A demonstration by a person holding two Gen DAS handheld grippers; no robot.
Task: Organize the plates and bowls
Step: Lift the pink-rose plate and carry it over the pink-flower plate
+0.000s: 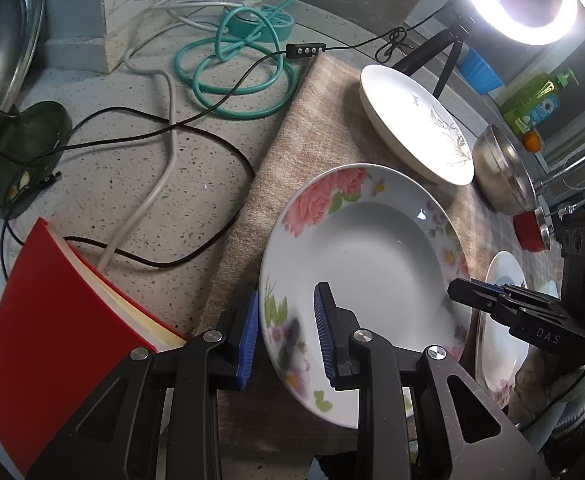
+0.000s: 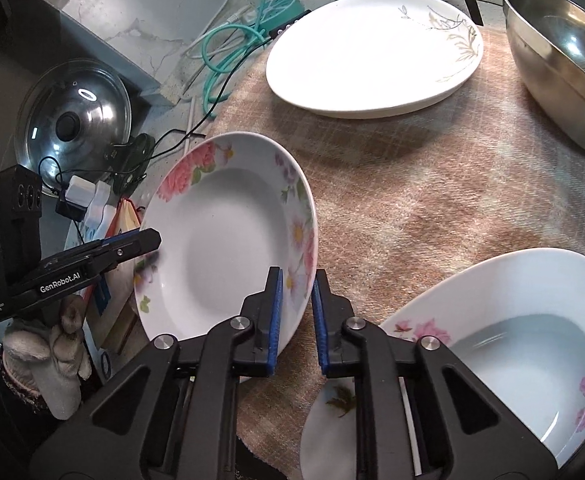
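I had both tools on the deep white plate with pink rose print [image 1: 366,256], tilted above the beige woven cloth [image 2: 412,184]. My left gripper [image 1: 286,332] straddled its near rim, its blue pads [image 1: 324,332] narrow but seemingly not pinching; my right gripper [image 2: 297,316] straddled the opposite rim likewise. I judged this two-sided hold steadied it for stacking onto the matching floral plate [image 2: 524,360] nearby.

Glossy glazed ceramic on the flowered plate [image 2: 228,240], lying on a rough woven cloth [image 2: 432,184]. Beyond it, a brushed-metal bowl [image 2: 560,64] gleams. Beside the cloth, the speckled stone surface [image 1: 132,184] looks matt.
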